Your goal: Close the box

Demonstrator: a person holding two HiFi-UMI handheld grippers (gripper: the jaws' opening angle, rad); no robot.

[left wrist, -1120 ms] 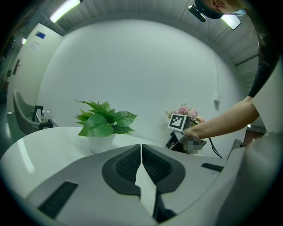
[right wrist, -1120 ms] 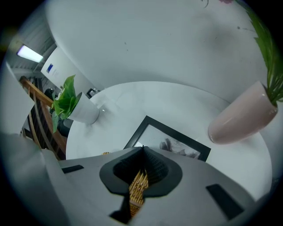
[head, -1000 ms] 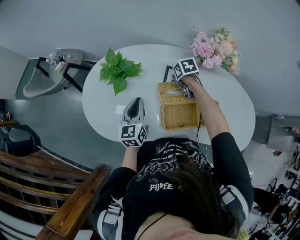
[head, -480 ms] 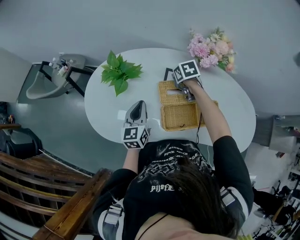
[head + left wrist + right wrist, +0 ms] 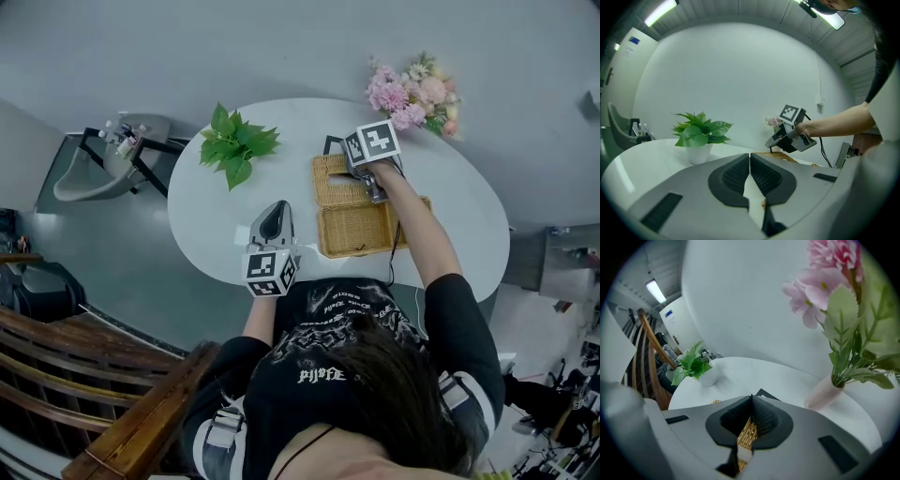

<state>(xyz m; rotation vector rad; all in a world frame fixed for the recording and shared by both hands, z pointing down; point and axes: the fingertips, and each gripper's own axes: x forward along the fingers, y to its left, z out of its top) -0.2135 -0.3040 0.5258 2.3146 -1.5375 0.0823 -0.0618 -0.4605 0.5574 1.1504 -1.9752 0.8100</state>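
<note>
A wicker box (image 5: 358, 230) stands open on the white table (image 5: 216, 202), its wicker lid (image 5: 332, 180) hinged at the far side. My right gripper (image 5: 352, 169) is shut on the lid's edge and holds it tilted up off the table. Wicker strands (image 5: 747, 435) show between its jaws in the right gripper view (image 5: 751, 401). The left gripper view shows that gripper (image 5: 771, 144) raised above the lid's rim (image 5: 783, 157). My left gripper (image 5: 273, 208) hovers at the table's near left, shut and empty (image 5: 750, 157).
A green plant in a white pot (image 5: 234, 145) stands at the far left. Pink flowers in a vase (image 5: 417, 94) stand at the far right. A dark picture frame (image 5: 333, 144) lies behind the lid. A wooden chair (image 5: 141, 412) is at the lower left.
The right gripper has risen with the lid's edge, so the lid tilts up from flat. Its view has swung up toward the flowers. The left gripper shifted slightly.
</note>
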